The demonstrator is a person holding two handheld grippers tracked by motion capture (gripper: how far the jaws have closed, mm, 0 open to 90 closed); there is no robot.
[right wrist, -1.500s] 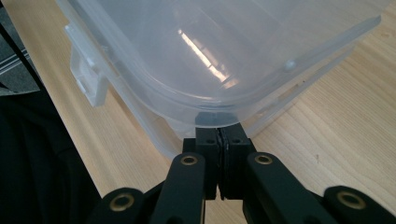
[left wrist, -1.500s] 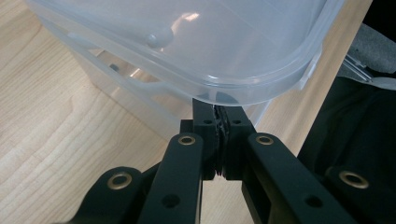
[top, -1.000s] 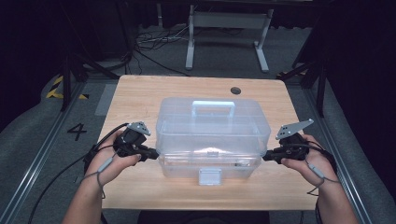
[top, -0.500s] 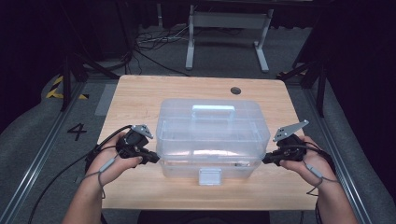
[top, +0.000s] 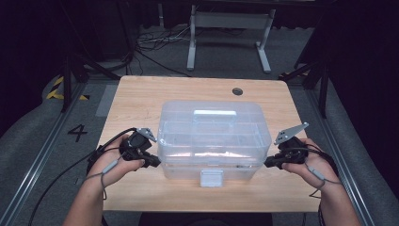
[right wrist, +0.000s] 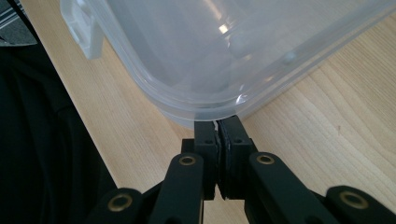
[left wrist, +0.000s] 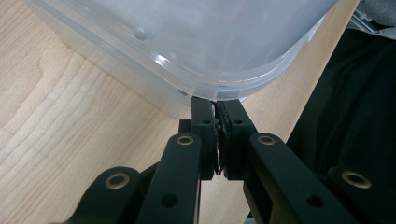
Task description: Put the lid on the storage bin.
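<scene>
Flanking clear plastic box (top: 211,139) on table (top: 141,94): left gripper (top: 156,163) at 9 o'clock, right gripper (top: 267,163) at 3 o'clock, jaws closed, tips at box rim, holding nothing.

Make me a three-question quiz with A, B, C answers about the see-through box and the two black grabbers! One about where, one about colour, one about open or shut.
1. Where is the clear plastic box?
A. On the wooden table
B. On the floor
C. Held high in the air

2. What colour is the box's lid handle?
A. Red
B. Whitish and see-through
C. Green

3. How do the jaws of the left gripper and the right gripper stand?
A. Both wide open
B. One open, one shut
C. Both closed together

Answers:
1. A: the high view shows the box resting near the middle of the tabletop.
2. B: the handle looks pale and see-through like the rest of the lid.
3. C: each gripper view shows its two black jaws pressed together at the edge of the box's lower rim.
</scene>
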